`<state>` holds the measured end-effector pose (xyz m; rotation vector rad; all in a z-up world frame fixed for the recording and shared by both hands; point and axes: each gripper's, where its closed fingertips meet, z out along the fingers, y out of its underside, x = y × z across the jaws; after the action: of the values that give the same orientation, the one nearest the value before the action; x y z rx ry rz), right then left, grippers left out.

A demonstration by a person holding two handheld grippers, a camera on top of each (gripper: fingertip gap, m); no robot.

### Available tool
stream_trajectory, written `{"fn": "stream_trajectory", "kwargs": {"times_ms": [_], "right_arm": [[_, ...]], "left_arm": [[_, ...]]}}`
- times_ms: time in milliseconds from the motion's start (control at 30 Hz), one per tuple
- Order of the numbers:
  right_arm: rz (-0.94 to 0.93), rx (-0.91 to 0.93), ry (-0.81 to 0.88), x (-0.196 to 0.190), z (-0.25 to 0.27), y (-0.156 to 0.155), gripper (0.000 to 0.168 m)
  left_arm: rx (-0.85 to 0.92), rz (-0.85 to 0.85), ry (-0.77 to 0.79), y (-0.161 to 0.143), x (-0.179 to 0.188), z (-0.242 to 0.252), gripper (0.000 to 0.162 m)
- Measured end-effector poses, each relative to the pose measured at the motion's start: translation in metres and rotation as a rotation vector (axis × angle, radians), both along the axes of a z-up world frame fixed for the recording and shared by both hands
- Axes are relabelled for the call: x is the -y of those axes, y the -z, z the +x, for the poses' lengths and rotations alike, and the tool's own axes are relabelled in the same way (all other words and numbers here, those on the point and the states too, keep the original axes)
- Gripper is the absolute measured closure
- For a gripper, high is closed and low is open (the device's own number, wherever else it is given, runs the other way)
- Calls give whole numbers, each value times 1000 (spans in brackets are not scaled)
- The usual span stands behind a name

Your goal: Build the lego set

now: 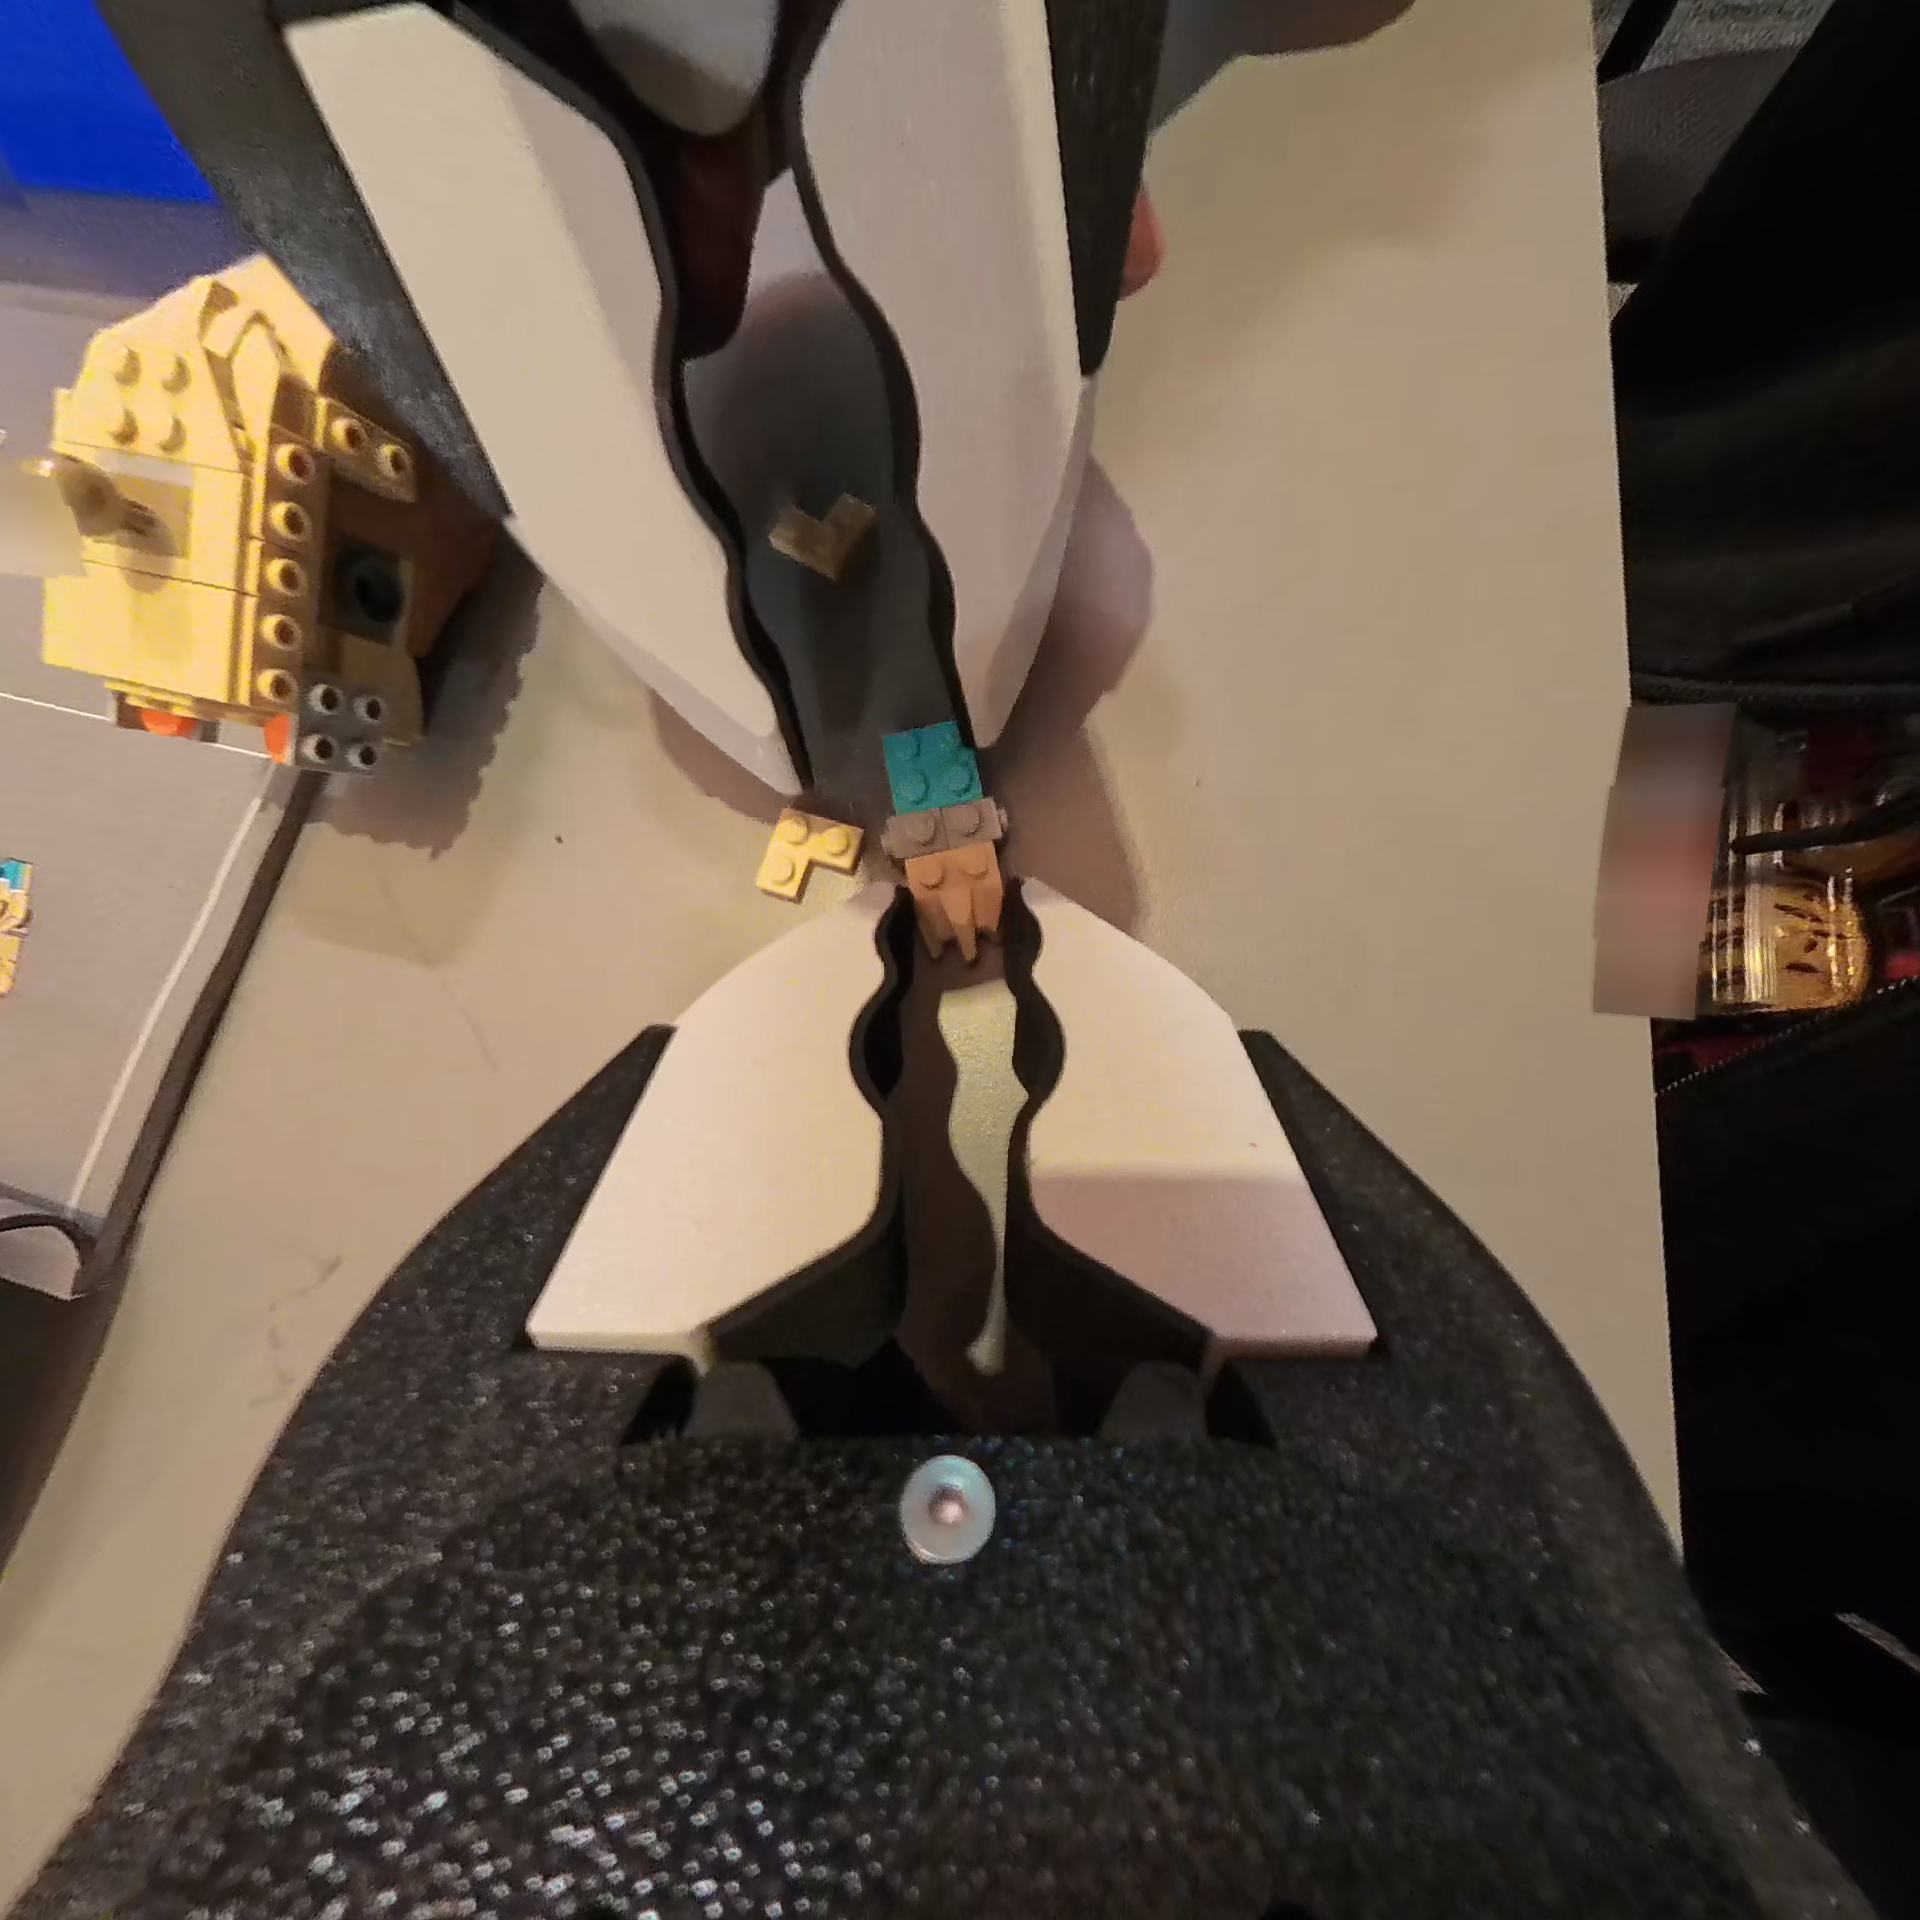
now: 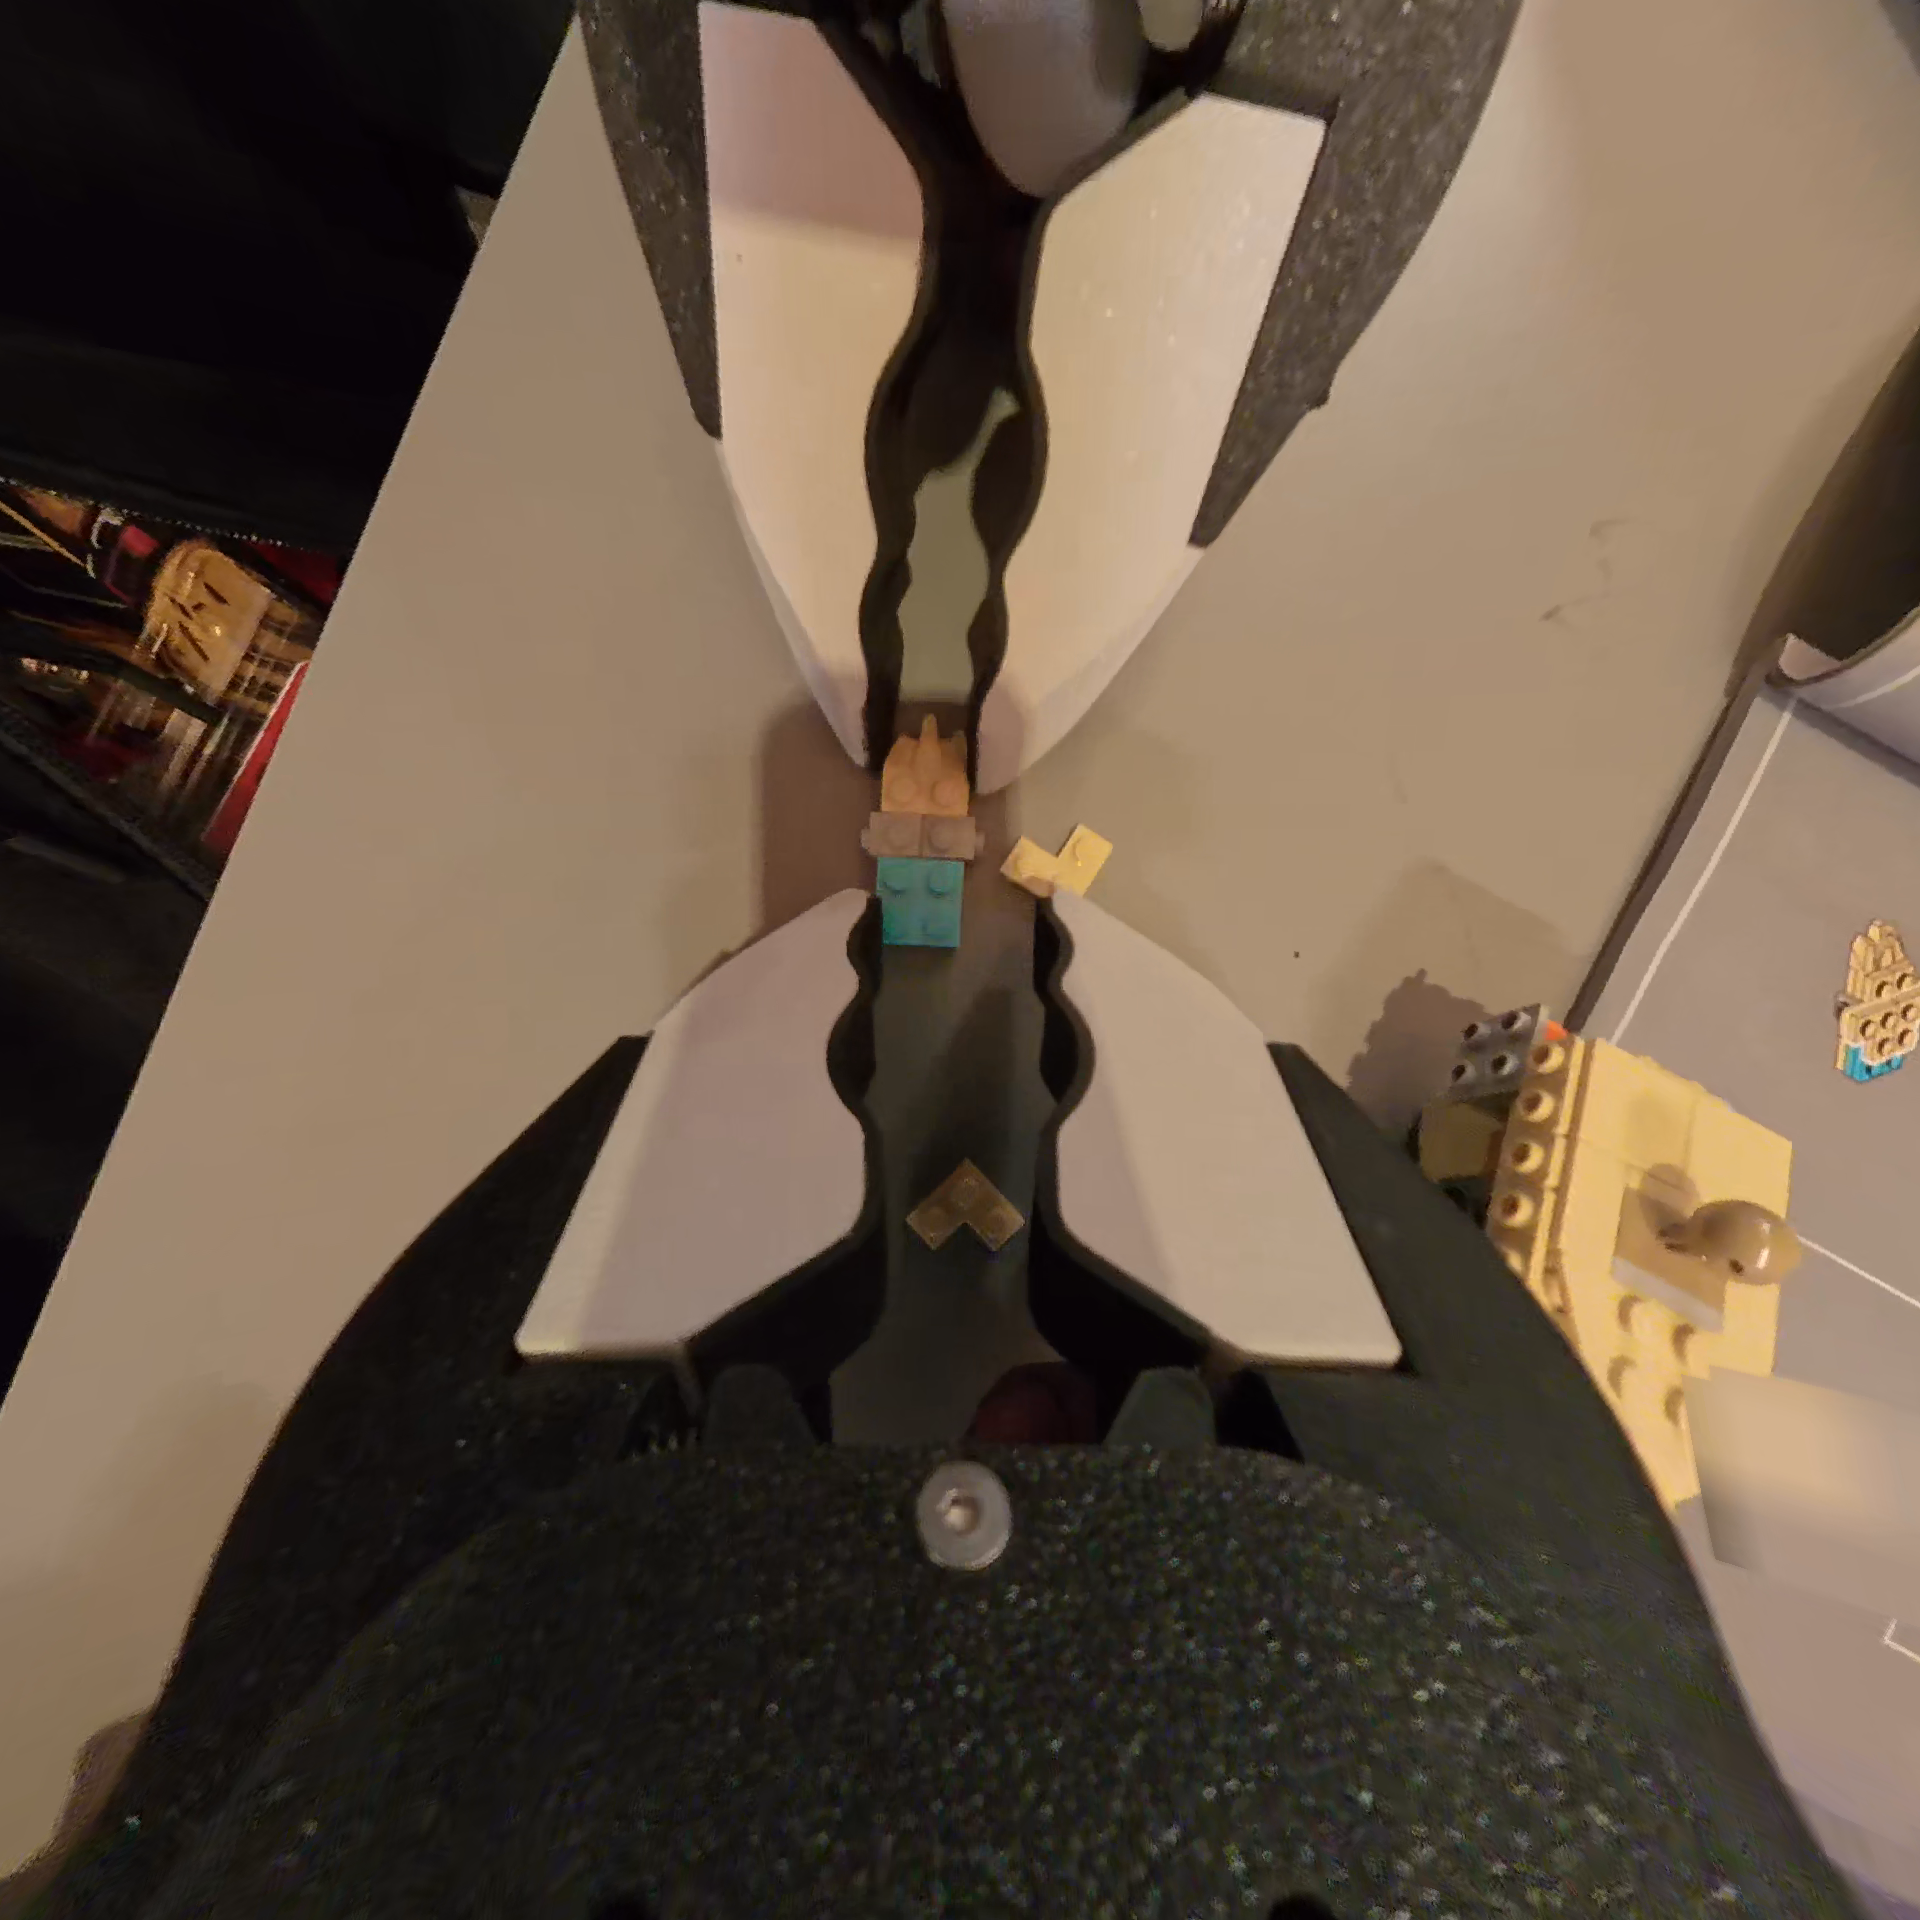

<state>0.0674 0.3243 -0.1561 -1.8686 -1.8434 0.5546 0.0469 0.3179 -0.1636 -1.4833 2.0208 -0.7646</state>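
Assembly: small teal, grey and tan stack (image 1: pixel 943 831) lay between both grippers on the desk (image 1: pixel 1351 623).
Left gripper (image 1: pixel 951 940): fingers pinched its tan end.
Right gripper (image 2: pixel 951 935): fingers parted, teal end between, touching unclear.
Corner plate (image 2: pixel 1058 860): just beside.

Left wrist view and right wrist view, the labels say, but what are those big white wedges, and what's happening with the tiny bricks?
Each picture comes from a camera mounted on a hand-held tool, looking along its two white fingers. A person holds one tool in each hand, tip to tip. The left tool pinches the tan end of a small brick stack (tan, grey, teal). The right tool faces it, open, its fingers either side of the teal end. On the white table lie a pale corner plate beside the stack, a darker corner plate between the right tool's fingers, and a larger tan build off to one side.
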Motion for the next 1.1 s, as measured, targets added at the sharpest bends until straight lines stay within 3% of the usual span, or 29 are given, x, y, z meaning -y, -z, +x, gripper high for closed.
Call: {"fn": "stream_trajectory", "kwargs": {"times_ms": [267,500,667,900,1100], "right_arm": [[62,-70,164,-2,10,-10,142],[157,58,264,-3,46,-1,141],[117,87,330,0,63,6,142],[17,46,547,5,58,9,152],[85,57,592,5,54,8,161]], "left_arm": [[68,-72,-39,-10,-3,-5,146],[7,-60,-56,-1,-2,-8,146],[-3,-61,-163,0,-2,-3,146],[10,-34,-384,0,-1,1,146],[30,-26,-451,-2,6,10,146]]}}
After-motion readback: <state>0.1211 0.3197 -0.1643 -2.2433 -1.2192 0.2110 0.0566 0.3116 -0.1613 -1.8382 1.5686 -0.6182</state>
